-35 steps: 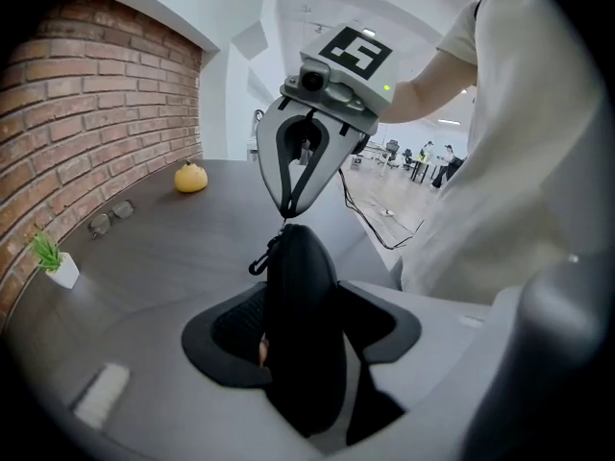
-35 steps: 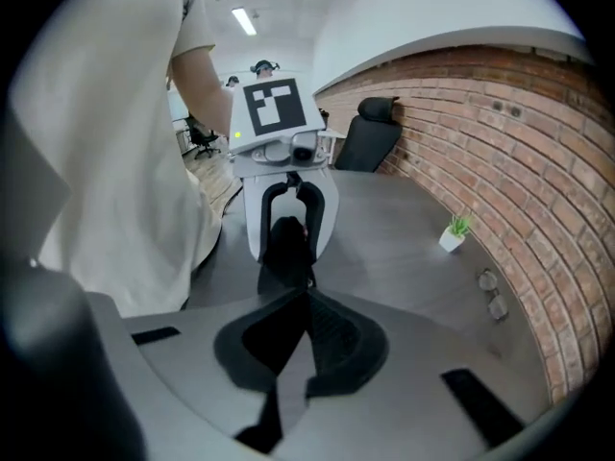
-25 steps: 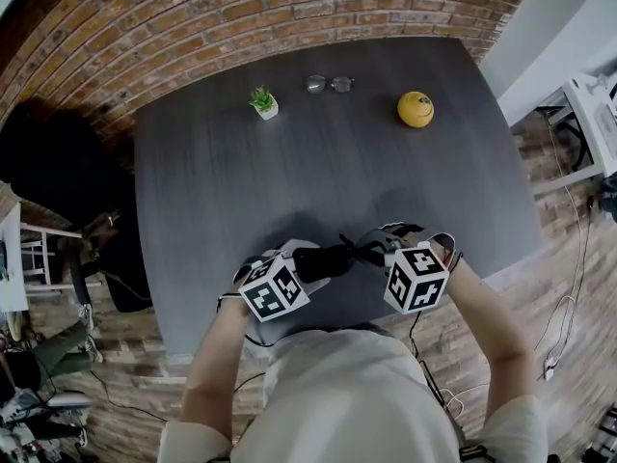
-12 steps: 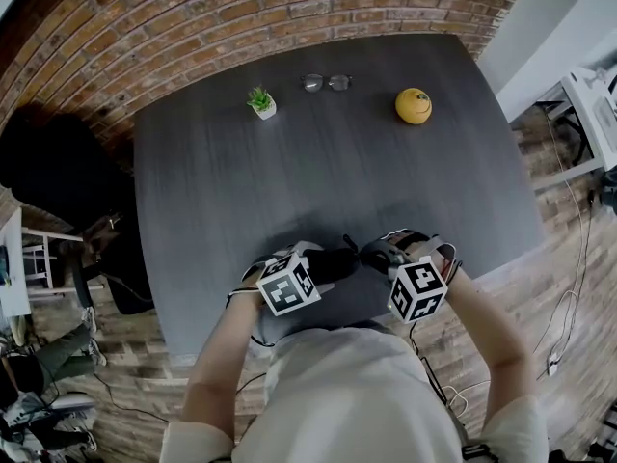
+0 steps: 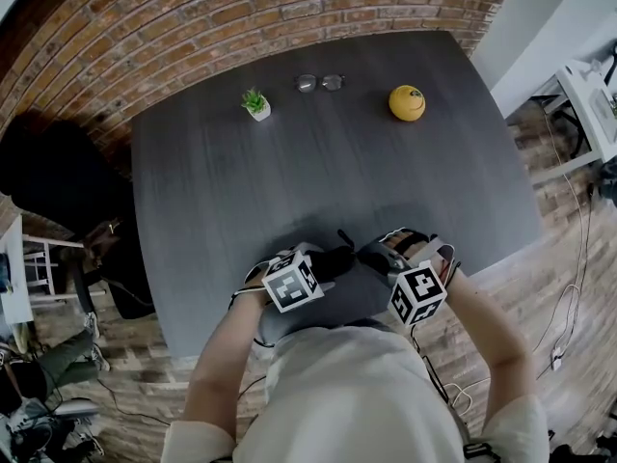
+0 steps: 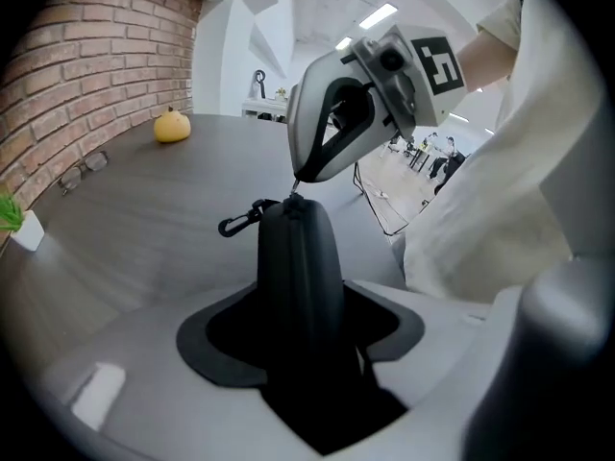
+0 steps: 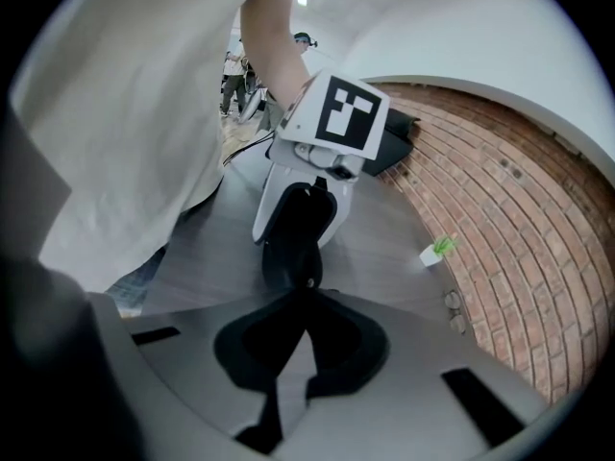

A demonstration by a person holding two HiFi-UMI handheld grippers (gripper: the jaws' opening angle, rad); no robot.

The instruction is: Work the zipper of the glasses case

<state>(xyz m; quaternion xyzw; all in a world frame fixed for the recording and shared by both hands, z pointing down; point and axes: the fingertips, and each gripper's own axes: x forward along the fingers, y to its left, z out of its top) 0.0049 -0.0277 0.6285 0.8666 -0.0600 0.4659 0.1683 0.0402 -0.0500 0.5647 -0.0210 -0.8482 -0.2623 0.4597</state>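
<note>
Brick wall in red-brown courses behind; before it one dark grey wood-grain bench, seen from above.

Far edge of the bench, left to right:
- one small green plant in a white pot;
- one pair of thin-rimmed spectacles, lying folded open;
- one round yellow fruit-shaped object.
All three lie well apart from the work.

Near edge of the bench, close to the person's pale shirt:
- one black, long, rounded zip-up glasses case, held up between the two tools over the bench's near edge. A small black snap clip hangs at its far end.
- left tool, grey, with a black-and-white marker cube. The case runs lengthwise between its jaws, its lower end deep in the throat and its upper end standing out past the tips. The jaws have just been closing and clamp the case by its sides.
- right tool, white and grey, with a marker cube of its own. It comes in from the opposite side, facing the left tool. Its jaws are clenched fully together, the tips meeting right at the case's far end, beside the clip, nipping the thin dark zipper pull that rises from the seam there.

The case's zip seam faces up along its ridge; how far it is open cannot be made out.
</note>
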